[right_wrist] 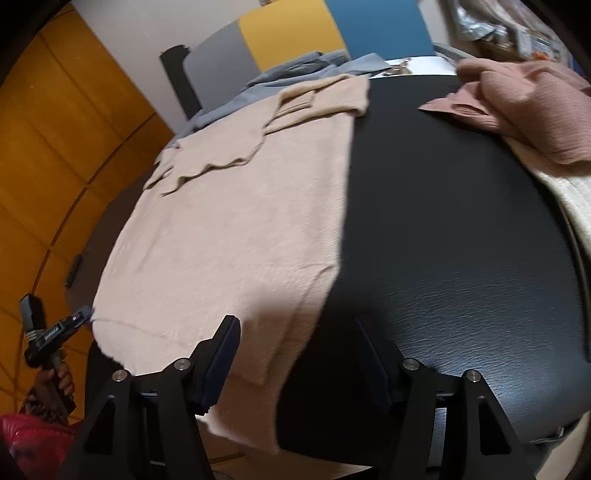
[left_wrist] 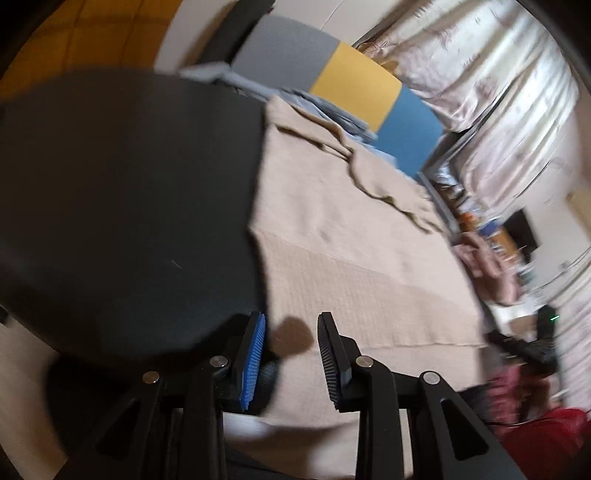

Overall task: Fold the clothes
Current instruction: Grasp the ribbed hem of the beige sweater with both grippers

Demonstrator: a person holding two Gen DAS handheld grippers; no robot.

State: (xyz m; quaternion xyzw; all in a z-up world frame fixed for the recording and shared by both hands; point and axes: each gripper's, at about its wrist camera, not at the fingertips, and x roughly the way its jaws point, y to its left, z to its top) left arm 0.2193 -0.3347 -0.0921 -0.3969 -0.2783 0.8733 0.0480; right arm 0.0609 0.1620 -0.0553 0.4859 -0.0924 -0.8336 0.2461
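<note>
A beige knitted sweater [right_wrist: 229, 221] lies spread flat on a round black table [right_wrist: 461, 221], with its sleeve folded across the top. My right gripper [right_wrist: 295, 325] hovers open over the sweater's near hem corner, with the cloth under the gap and clear of both pads. In the left wrist view the same sweater [left_wrist: 351, 258] stretches away beside the bare table top [left_wrist: 129, 203]. My left gripper [left_wrist: 291, 321] stands open just above the sweater's edge, with nothing between its blue and black pads. The right wrist view also shows the left gripper [right_wrist: 79, 317] at the sweater's left hem, held by a hand [right_wrist: 61, 373].
A pink garment [right_wrist: 517, 107] and a cream one [right_wrist: 569, 192] lie at the table's right rim. A blue-grey garment [right_wrist: 295, 70] is bunched at the far edge, before grey, yellow and blue panels [right_wrist: 280, 33]. Curtains [left_wrist: 498, 92] and a cluttered shelf [left_wrist: 480, 221] are beyond. A red sleeve [left_wrist: 546, 439] is near.
</note>
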